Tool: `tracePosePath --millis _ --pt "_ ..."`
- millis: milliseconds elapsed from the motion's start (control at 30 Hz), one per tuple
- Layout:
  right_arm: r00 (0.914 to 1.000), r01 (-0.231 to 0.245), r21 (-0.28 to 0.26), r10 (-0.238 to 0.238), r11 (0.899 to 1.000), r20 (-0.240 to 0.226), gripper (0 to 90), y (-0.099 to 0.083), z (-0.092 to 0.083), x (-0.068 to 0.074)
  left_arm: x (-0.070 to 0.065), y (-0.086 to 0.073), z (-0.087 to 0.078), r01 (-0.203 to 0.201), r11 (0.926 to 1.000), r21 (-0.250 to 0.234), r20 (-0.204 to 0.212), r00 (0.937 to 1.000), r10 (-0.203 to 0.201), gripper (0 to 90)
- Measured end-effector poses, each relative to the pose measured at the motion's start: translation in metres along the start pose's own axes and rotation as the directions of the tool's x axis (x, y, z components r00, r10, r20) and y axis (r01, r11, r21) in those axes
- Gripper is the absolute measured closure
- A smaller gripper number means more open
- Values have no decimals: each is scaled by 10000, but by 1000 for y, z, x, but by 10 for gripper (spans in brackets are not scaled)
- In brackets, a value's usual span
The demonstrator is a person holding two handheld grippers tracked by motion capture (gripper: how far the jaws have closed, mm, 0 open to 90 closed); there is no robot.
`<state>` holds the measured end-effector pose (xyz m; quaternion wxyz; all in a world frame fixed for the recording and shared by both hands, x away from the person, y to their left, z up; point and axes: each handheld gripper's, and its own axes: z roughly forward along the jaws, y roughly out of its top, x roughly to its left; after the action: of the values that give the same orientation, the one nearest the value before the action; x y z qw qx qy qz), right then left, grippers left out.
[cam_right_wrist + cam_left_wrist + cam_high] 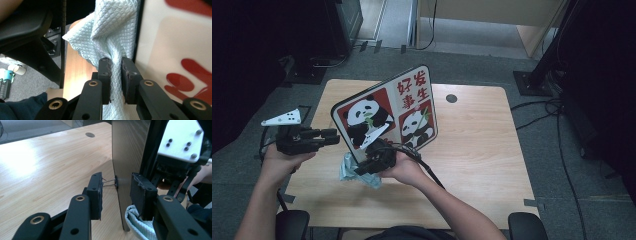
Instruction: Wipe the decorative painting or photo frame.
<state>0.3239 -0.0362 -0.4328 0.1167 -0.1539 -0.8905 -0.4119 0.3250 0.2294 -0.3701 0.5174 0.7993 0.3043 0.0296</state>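
My right gripper (115, 62) is clamped on a pale blue-green cloth (115, 27) with a fine diamond weave; the fabric bunches between the jaws and fans out beyond them, lying against the face of a board (387, 112). The board is a flat panel with rounded corners, white with red blocks, two pandas chewing green bamboo and red Chinese characters near its upper edge. It stands tilted on one edge over the near left part of the table (477, 145), and the cloth shows at its lower corner, by my right hand (404, 170). Its back is plain brown, with a small black wire clip on it.

My left gripper (116, 192) has its jaws parted on either side of the board's edge; I cannot tell whether the pads touch it.

The table is light wood with a round cable hole near the far edge. Around it lie grey carpet, black cables, dark stands and pale wooden furniture at the back.
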Motion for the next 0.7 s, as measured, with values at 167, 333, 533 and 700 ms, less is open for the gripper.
tracePosePath --millis 167,333,533,700 --pt "10000 -45 -35 44 10000 -59 797 -8 4 -2 -2 2 -1 21 10000 50 248 9997 -23 583" --pt "10000 -39 60 39 10000 -42 797 -18 9 -4 -8 6 0 -136 9999 66 514 9986 132 559" --pt "9999 -120 145 121 9998 -105 797 -26 14 -6 -13 9 5 -281 9995 132 689 9973 272 553" --pt "9999 6 39 -5 10000 -146 797 -32 17 -9 -14 9 9 -306 9994 176 698 9971 293 574"
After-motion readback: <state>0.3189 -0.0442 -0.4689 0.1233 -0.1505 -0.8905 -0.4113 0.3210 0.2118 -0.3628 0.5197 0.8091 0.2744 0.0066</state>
